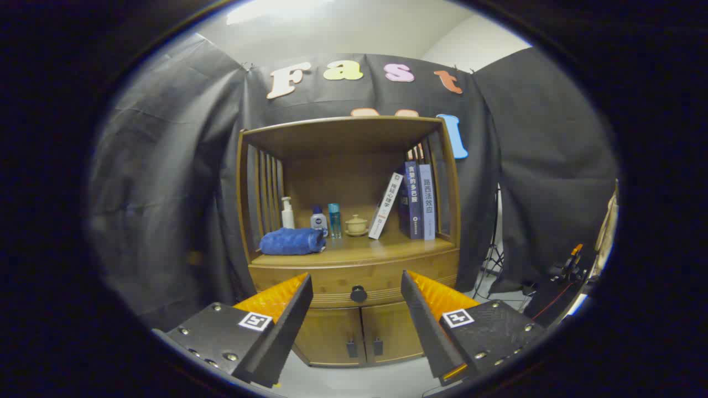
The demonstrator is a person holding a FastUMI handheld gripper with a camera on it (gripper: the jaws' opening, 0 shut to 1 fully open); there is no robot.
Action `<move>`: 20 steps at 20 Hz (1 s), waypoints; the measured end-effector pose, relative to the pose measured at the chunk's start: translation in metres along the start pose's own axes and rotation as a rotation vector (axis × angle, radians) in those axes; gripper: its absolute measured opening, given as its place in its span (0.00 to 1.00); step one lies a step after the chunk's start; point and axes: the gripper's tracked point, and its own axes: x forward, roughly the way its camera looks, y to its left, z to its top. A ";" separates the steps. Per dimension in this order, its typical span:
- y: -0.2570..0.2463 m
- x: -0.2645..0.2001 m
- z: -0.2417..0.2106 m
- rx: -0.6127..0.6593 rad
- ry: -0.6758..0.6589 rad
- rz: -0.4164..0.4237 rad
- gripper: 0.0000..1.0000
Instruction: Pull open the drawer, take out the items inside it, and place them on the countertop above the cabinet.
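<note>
So far nothing of the job looks done. From the gripper view, the gripper [357, 309] hangs in front of the wooden cabinet [354, 309], well short of it, its two fingers spread wide apart and holding nothing. Between them, beyond the tips, sits the drawer [332, 284] with its dark round knob [358, 293] at the middle of the front. The drawer is fully closed, flush under the front edge of the counter [354, 255], so whatever lies inside cannot be seen. Below it two small doors [362, 331] are shut as well, each with a little dark pull near the middle seam.

The counter above already carries things. A folded blue towel [292, 241] lies at the left front corner. Behind it, toward the back edge, stand a white pump bottle [287, 213], a small blue-capped bottle [318, 220] and a slim clear-blue bottle [334, 219], with a pale lidded cup [356, 225] near the middle. On the right side a white book [385, 205] leans against upright dark books [417, 200] that stand by the right wall of the shelf. The middle and right front of the counter look bare, which I judge the likely room for what comes out.

Everything is left: reach the knob, pull the drawer open, lift the items out, set them up top.
</note>
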 end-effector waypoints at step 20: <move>0.011 -0.003 -0.009 -0.004 -0.029 0.028 0.96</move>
